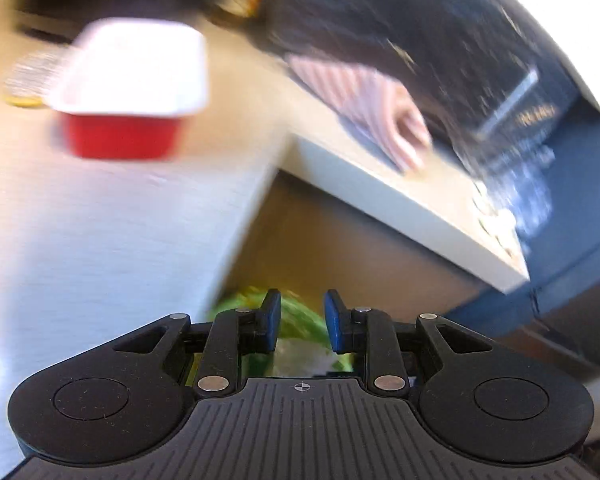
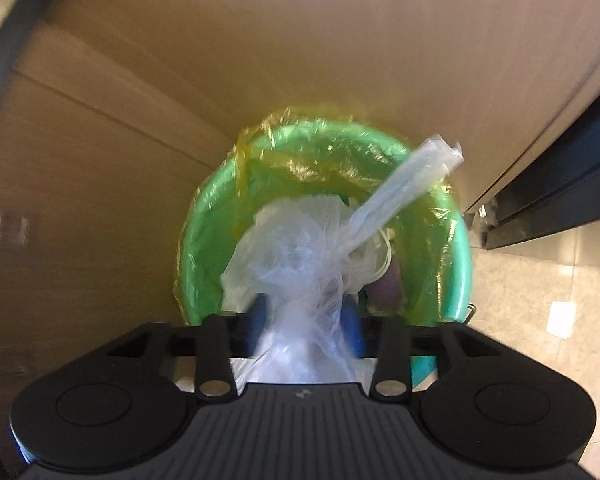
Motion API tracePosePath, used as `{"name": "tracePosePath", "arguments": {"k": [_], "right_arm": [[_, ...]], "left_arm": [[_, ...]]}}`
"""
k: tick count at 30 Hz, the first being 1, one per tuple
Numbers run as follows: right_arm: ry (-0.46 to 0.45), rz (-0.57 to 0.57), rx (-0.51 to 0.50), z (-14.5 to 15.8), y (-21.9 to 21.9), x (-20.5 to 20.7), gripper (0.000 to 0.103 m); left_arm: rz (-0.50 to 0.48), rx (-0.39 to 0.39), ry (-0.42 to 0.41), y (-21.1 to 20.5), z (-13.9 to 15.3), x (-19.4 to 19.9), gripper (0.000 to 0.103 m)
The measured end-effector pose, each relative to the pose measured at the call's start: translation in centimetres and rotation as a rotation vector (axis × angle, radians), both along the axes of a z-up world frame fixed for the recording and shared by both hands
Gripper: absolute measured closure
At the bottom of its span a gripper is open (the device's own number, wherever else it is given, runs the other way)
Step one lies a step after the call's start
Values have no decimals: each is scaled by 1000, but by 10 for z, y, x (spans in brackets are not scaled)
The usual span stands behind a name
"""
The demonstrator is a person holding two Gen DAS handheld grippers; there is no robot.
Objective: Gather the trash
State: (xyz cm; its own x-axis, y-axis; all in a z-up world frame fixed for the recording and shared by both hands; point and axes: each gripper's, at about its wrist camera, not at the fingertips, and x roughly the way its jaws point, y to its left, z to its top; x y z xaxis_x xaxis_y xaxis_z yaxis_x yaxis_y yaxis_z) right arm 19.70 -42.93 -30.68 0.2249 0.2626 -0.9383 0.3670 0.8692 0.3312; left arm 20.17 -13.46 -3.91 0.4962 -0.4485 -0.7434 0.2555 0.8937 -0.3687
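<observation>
My right tongs (image 2: 306,320) hang over the green bin (image 2: 456,248), the clear plastic bag (image 2: 292,248) between the spread pads; whether they pinch it, I can't tell. I'd release squarely above the rim. My left tongs (image 1: 302,320) stand apart, empty; a red tub (image 1: 120,140) waits on the table (image 1: 100,240) at ten o'clock.

A bin (image 2: 204,240) is being seen from above in the right wrist view, standing on the floor (image 2: 540,280) against a cabinet front (image 2: 260,60). A crumpled plastic bag (image 2: 296,248) is lying over its opening. In the left wrist view, a tub (image 1: 132,80) is sitting on a counter (image 1: 100,220) at far left, with a folded cloth (image 1: 360,96) lying to its right.
</observation>
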Motion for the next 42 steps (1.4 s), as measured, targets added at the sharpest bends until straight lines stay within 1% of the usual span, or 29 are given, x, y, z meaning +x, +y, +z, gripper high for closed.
{"name": "tracePosePath", "arguments": {"k": [2, 4, 6, 9, 11, 13, 15, 16, 18, 19, 21, 22, 24, 26, 28, 29, 31, 32, 33, 34, 35, 36, 37, 39, 42], "right_arm": [[8, -13, -1, 2, 1, 4, 44], [-6, -6, -18, 14, 2, 7, 44], [-59, 27, -89, 37, 8, 8, 45], [-220, 133, -224, 92, 31, 10, 44], [-334, 187, -251, 133, 45, 11, 44], [-453, 226, -244, 175, 62, 15, 44], [-570, 273, -225, 215, 81, 23, 35], [-622, 297, -215, 232, 92, 29, 33], [-697, 343, -185, 258, 114, 45, 32], [-718, 364, -167, 268, 124, 55, 32], [-729, 392, -142, 279, 145, 82, 32], [-724, 400, -138, 279, 155, 95, 32], [-690, 409, -140, 272, 172, 123, 32], [-659, 419, -142, 267, 188, 141, 32], [-635, 431, -169, 258, 203, 153, 32], [-626, 440, -180, 254, 210, 152, 32], [-619, 462, -173, 246, 216, 151, 33], [-613, 472, -168, 244, 220, 149, 36], [-606, 483, -165, 241, 225, 147, 42], [-599, 494, -163, 239, 229, 145, 44], [-599, 506, -168, 240, 232, 142, 48], [-605, 525, -172, 240, 235, 137, 54], [-610, 544, -180, 240, 237, 132, 58], [-600, 584, -188, 238, 249, 125, 71], [-590, 647, -129, 243, 256, 103, 75]], "left_arm": [[64, 14, -24, 18, 6, -6, 76], [129, 5, -31, 38, 10, -12, 76], [186, -12, -32, 63, 19, -22, 76], [267, -23, -37, 88, 23, -33, 76], [318, -25, -39, 103, 25, -41, 76], [353, -19, -41, 115, 29, -48, 76], [393, -5, -45, 129, 34, -54, 76], [420, 4, -44, 134, 36, -57, 76], [475, 24, -36, 144, 38, -63, 76], [499, 35, -34, 149, 39, -66, 76], [542, 51, -24, 158, 40, -70, 76], [564, 55, -20, 161, 41, -73, 76], [594, 68, -24, 169, 43, -81, 76], [631, 77, -29, 176, 44, -89, 76], [661, 67, -30, 184, 45, -97, 76], [672, 67, -32, 187, 45, -101, 76], [694, 71, -33, 193, 45, -107, 76], [703, 67, -31, 196, 44, -110, 76], [708, 58, -31, 199, 44, -112, 76], [710, 47, -31, 202, 42, -114, 76], [708, 35, -27, 204, 40, -114, 76], [705, 23, -19, 206, 38, -113, 76], [701, 13, -15, 207, 37, -113, 76], [694, -1, -25, 209, 38, -118, 76], [706, -32, -47, 215, 39, -126, 76]]}}
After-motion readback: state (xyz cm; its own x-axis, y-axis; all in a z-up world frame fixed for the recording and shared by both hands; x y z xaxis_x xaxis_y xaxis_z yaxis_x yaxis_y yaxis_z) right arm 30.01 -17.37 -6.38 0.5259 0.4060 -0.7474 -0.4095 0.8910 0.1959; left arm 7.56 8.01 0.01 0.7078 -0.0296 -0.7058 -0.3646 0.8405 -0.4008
